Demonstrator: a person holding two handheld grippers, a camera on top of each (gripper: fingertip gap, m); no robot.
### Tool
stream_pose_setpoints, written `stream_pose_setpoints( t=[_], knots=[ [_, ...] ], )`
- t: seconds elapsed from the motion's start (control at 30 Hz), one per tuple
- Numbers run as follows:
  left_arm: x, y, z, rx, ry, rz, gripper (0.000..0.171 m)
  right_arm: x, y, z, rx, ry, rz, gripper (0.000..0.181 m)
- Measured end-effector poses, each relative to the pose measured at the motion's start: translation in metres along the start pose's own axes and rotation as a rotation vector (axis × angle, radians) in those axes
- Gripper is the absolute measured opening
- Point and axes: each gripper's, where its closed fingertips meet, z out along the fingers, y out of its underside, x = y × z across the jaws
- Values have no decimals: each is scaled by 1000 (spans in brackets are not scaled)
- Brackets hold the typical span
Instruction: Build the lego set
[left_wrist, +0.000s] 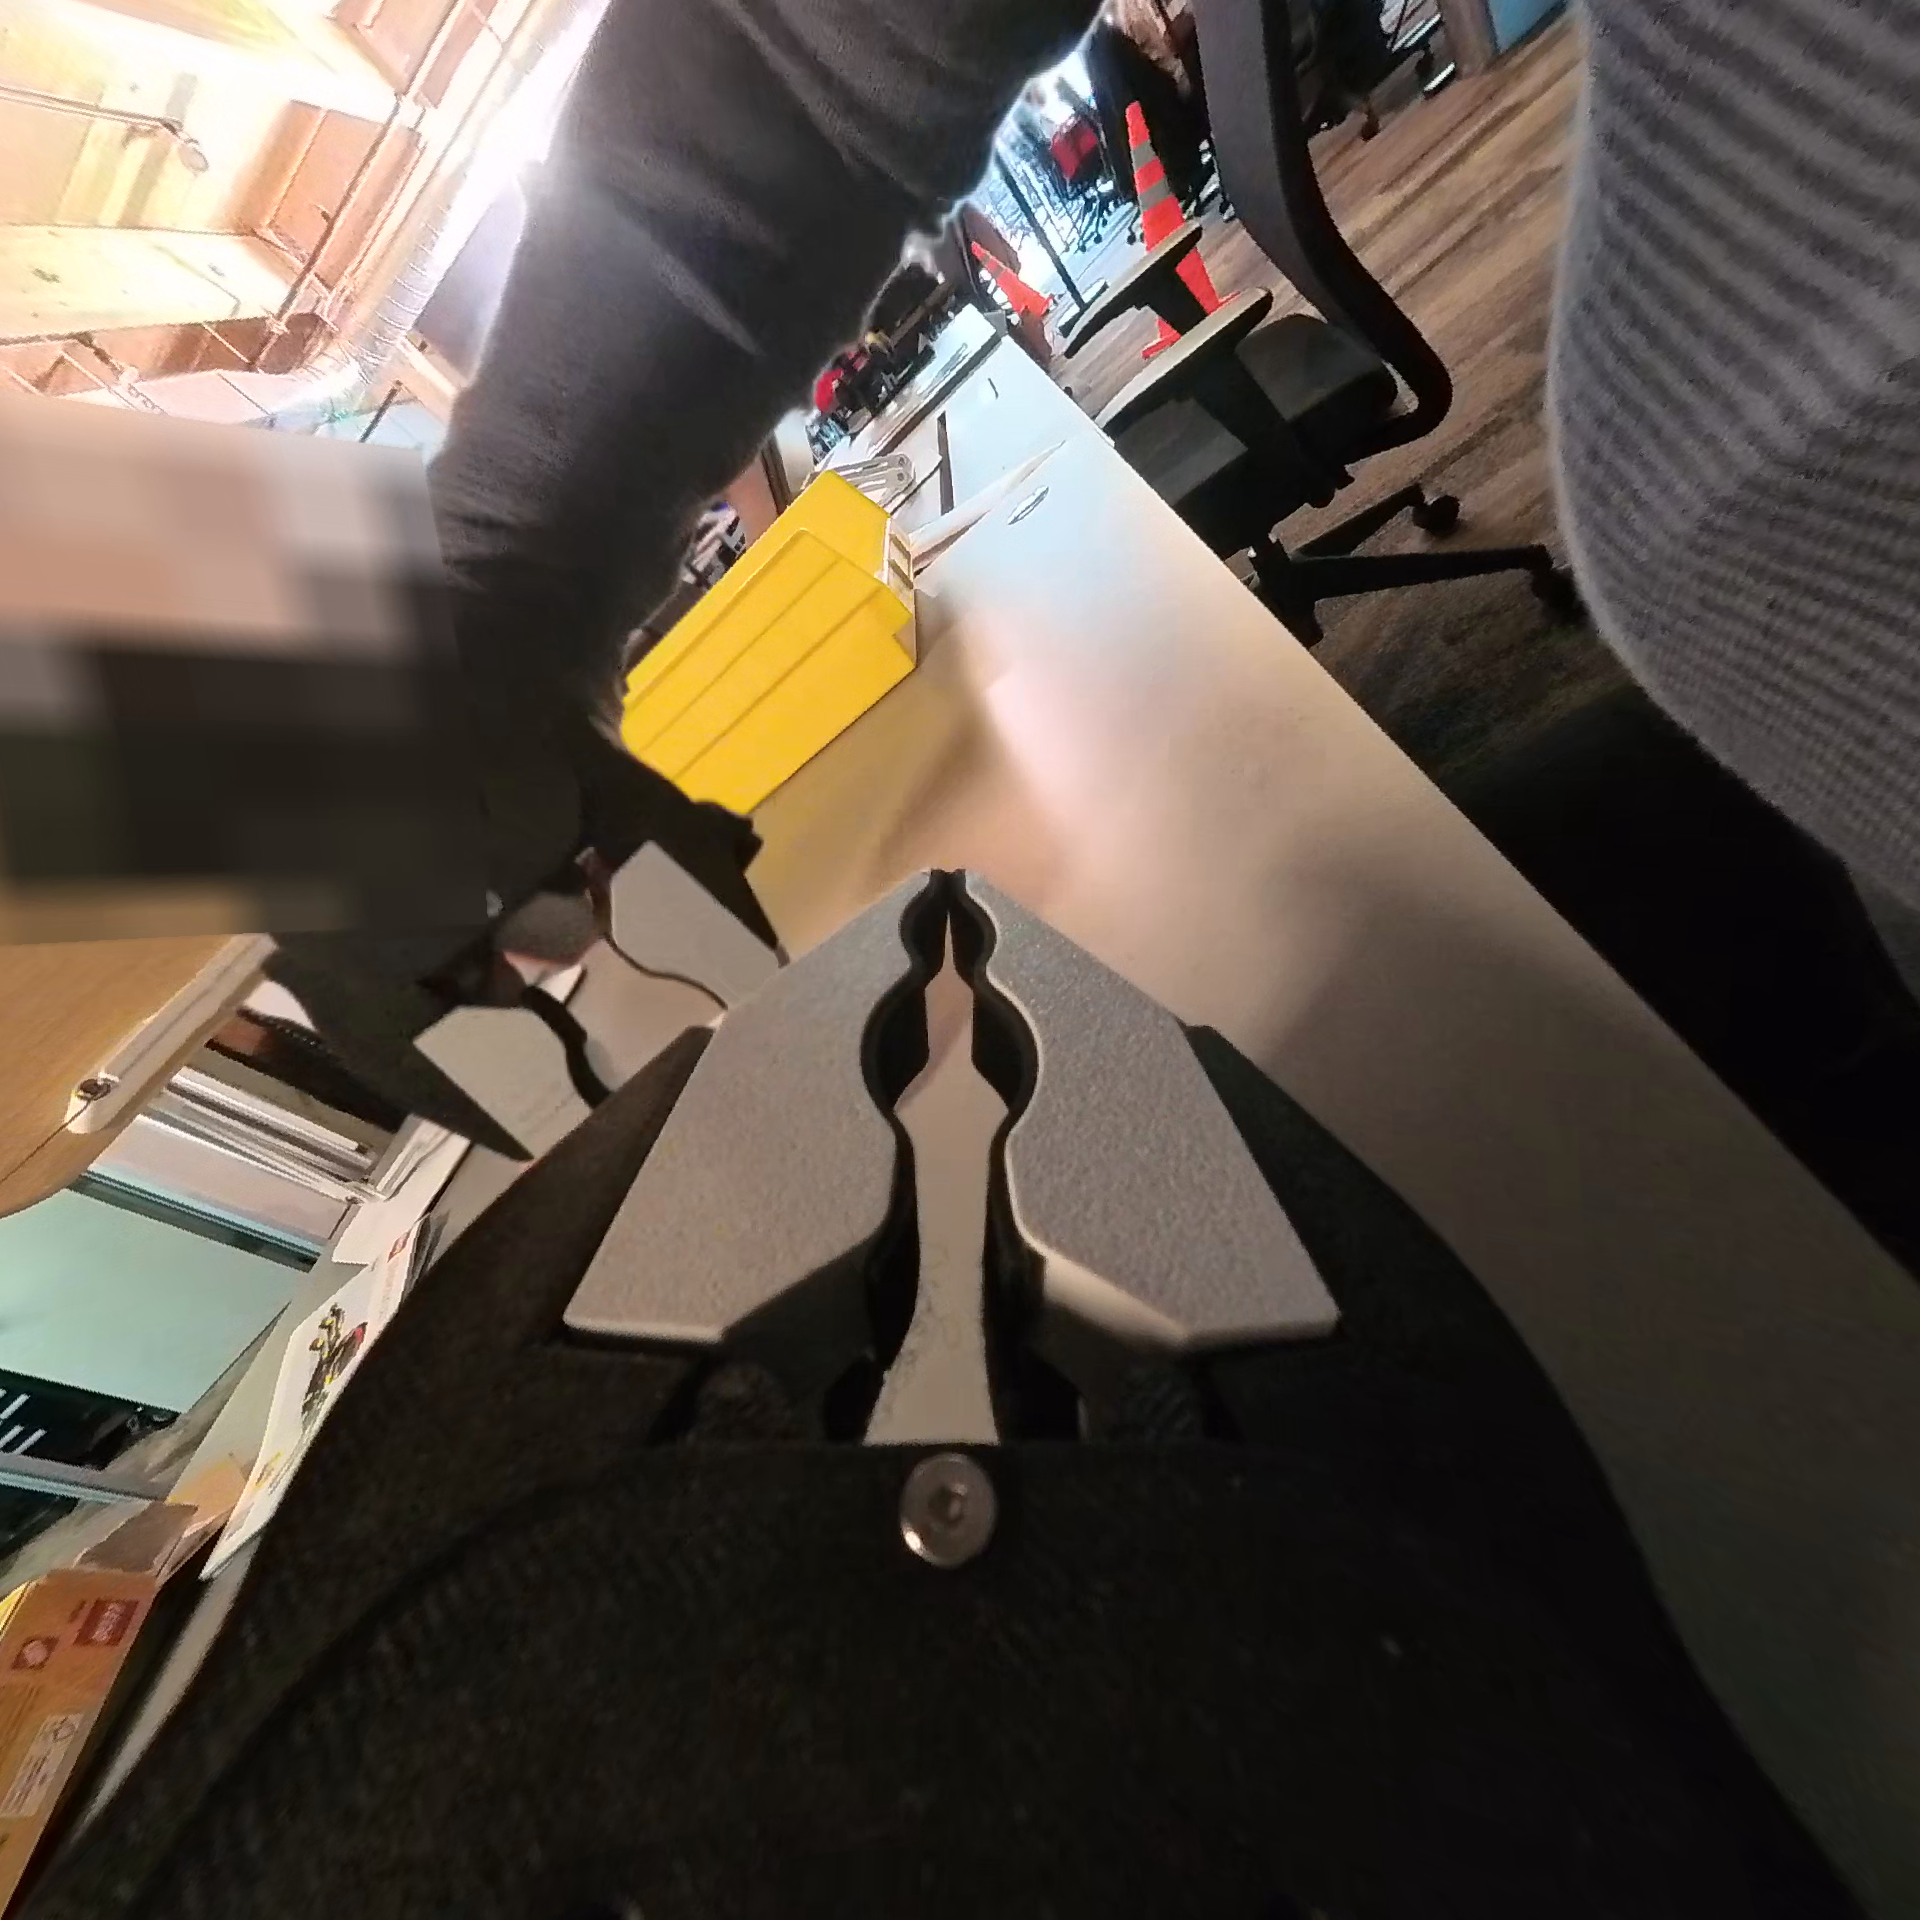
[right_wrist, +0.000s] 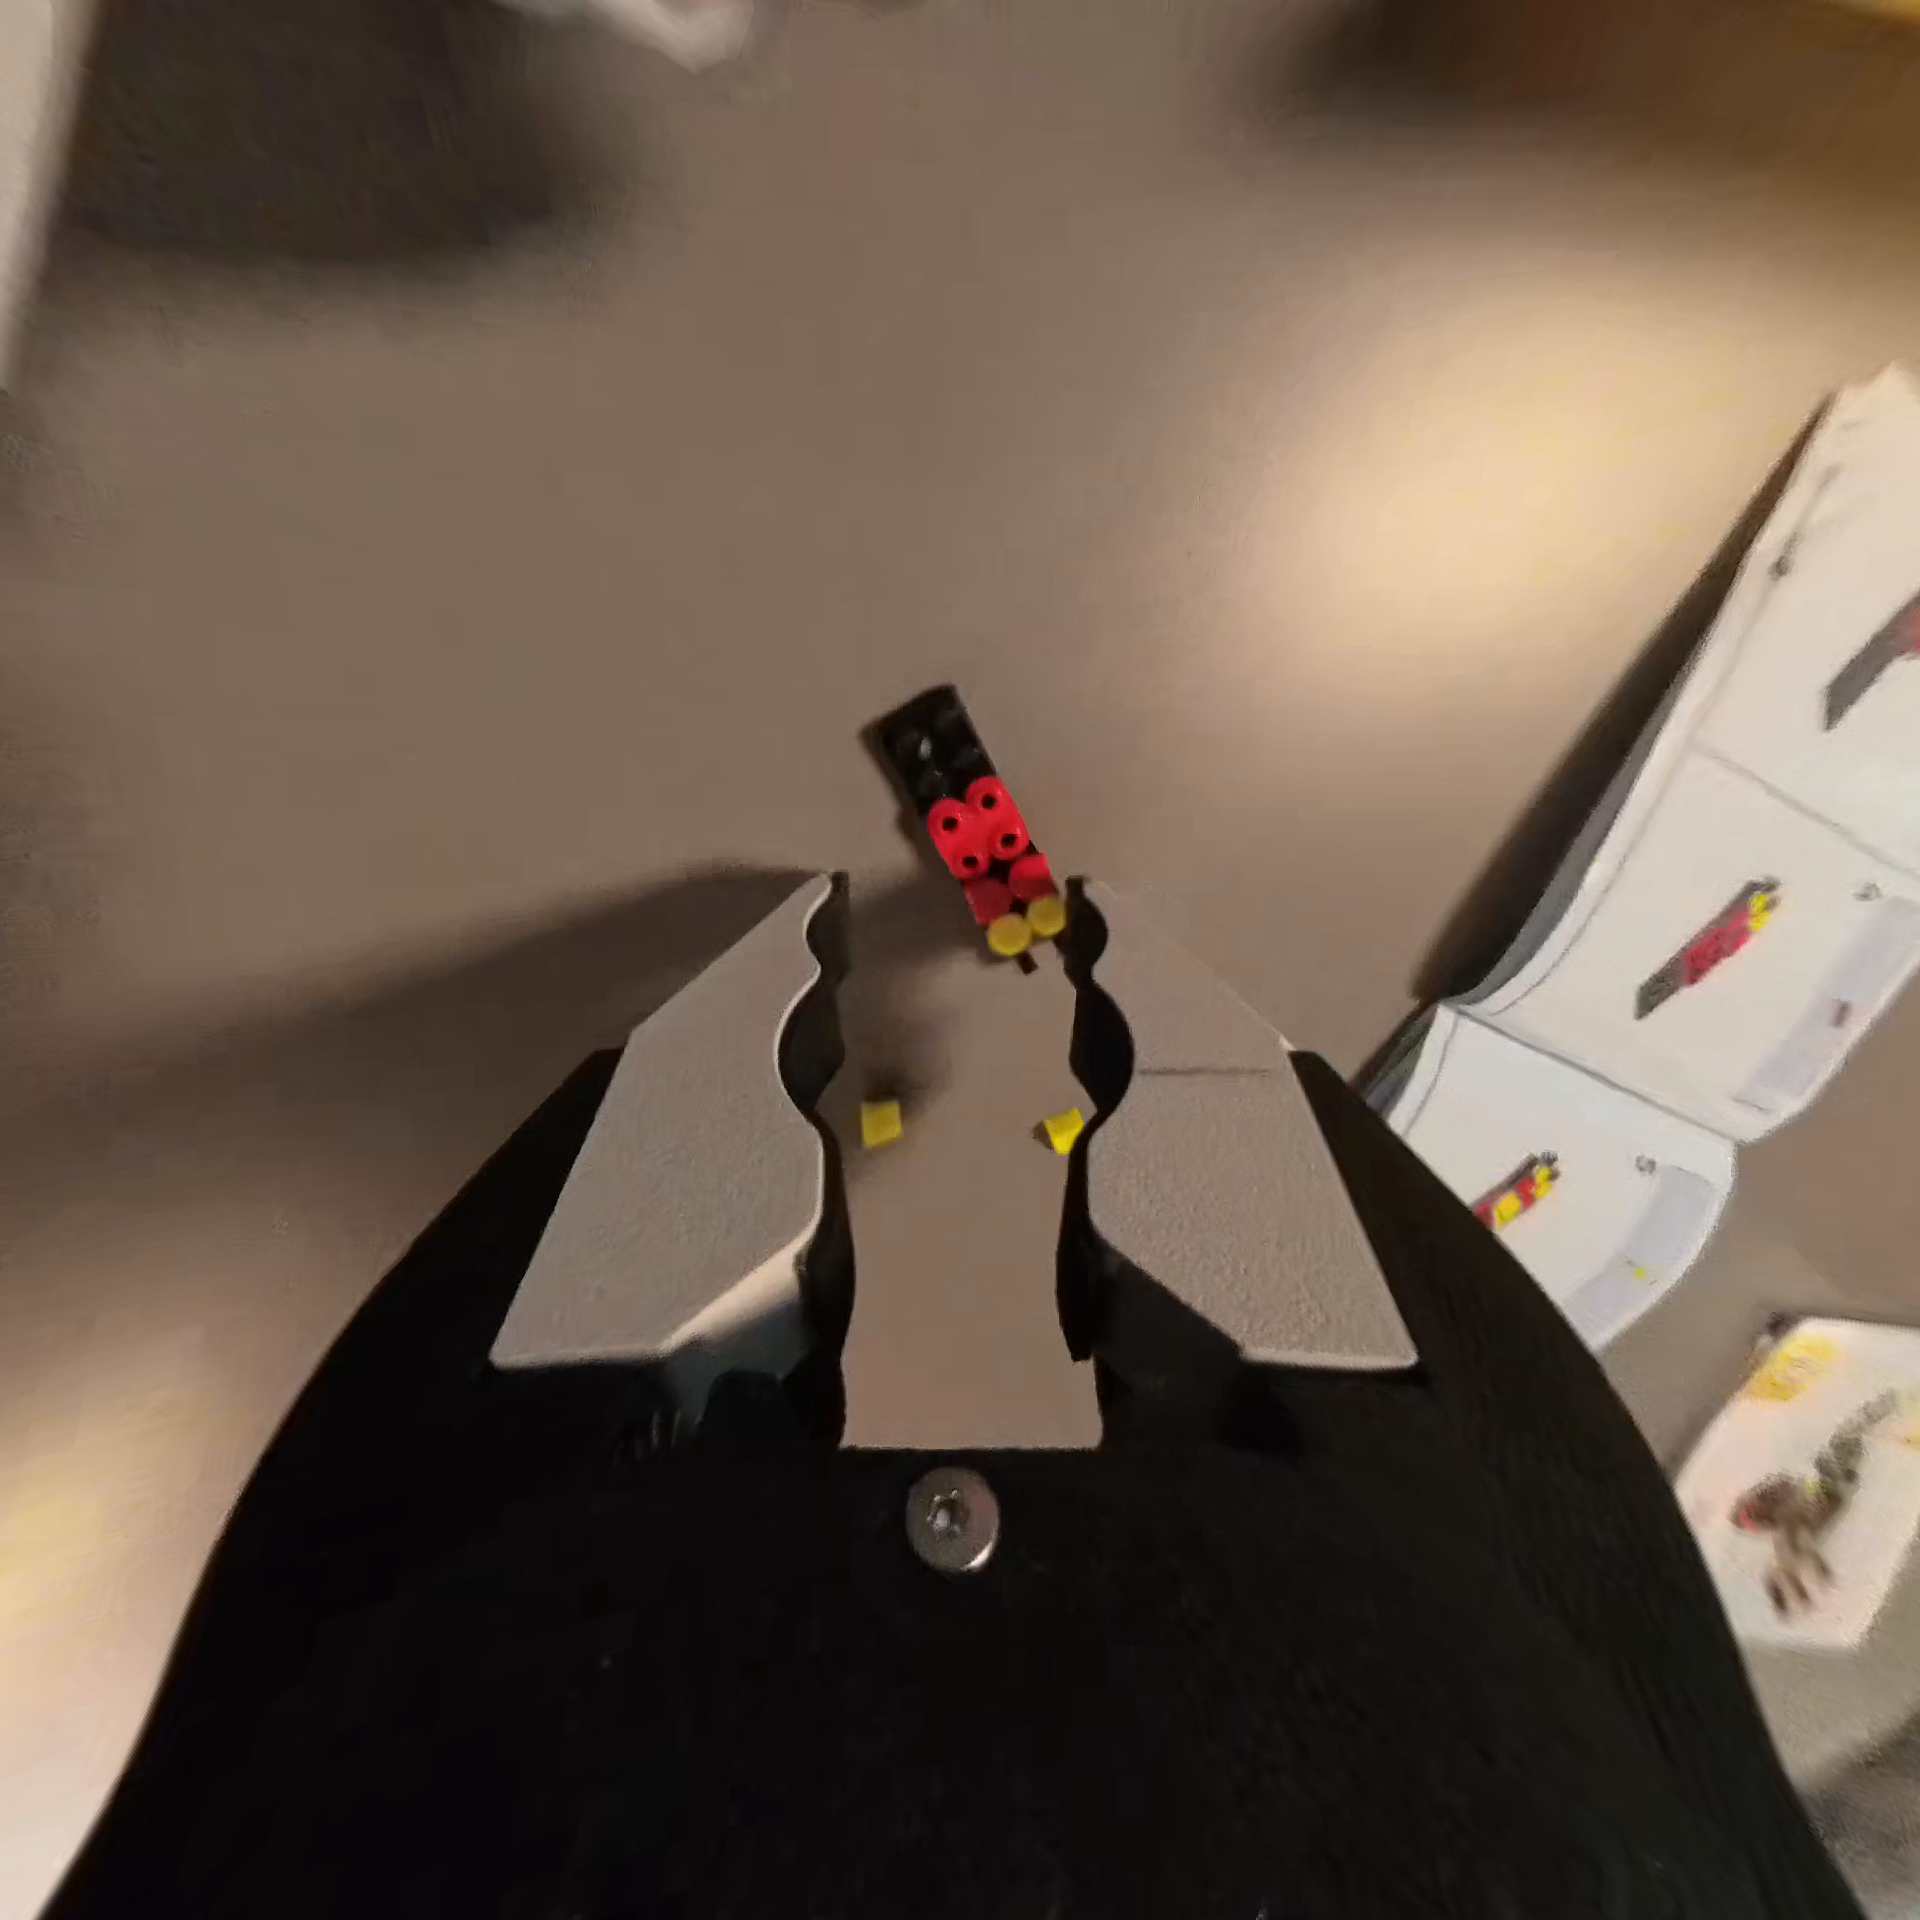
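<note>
Right wrist view first: we hold our right gripper (right_wrist: 951, 894) above the matte grey tabletop (right_wrist: 727, 499), its two grey fingers spread apart with nothing between them. Just past the fingertips lies the small lego assembly (right_wrist: 961, 821), a narrow black plate carrying red studded pieces in the middle and two round yellow studs at the near end, which sits close to the right fingertip. Two tiny loose yellow lego pieces rest on the table in the gap between the fingers, one (right_wrist: 880, 1124) near the left finger and one (right_wrist: 1062, 1129) touching the edge of the right finger as seen from here. At the right edge an unfolded white instruction sheet (right_wrist: 1683, 935) lies flat, blurred.

From the left wrist view, our left gripper (left_wrist: 948, 883) is tilted over the same table (left_wrist: 1195, 748), its fingertips meeting with nothing held. Beyond it stands a stack of yellow plastic bins (left_wrist: 769, 644), and a dark-sleeved arm (left_wrist: 665, 364) crosses the upper frame
</note>
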Motion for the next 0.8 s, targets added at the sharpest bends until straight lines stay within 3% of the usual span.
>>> stream_pose_setpoints(
  t=[0.1,0.2,0.27,0.37,0.4,0.57,0.8],
  knots=[
    [-1,1,-1,-1,-6,1,0,2,6,1,-7,-43,31,15],
    [-26,15,-4,-85,-140,-37,0,0,7,-1,19,-70,70,14],
    [-53,29,-11,-143,-257,-149,0,2,9,-7,33,-51,108,14],
    [-71,62,-15,-284,-270,-348,48,2,3,-27,104,-29,177,14],
    [-72,70,-15,-317,-253,-370,54,1,1,-32,119,-26,200,14],
    [-62,66,-9,-304,-197,-264,39,-4,-9,-48,165,1,243,14],
    [-57,70,-4,-333,-139,-460,33,-3,-24,-46,155,87,259,14]
  ],
)
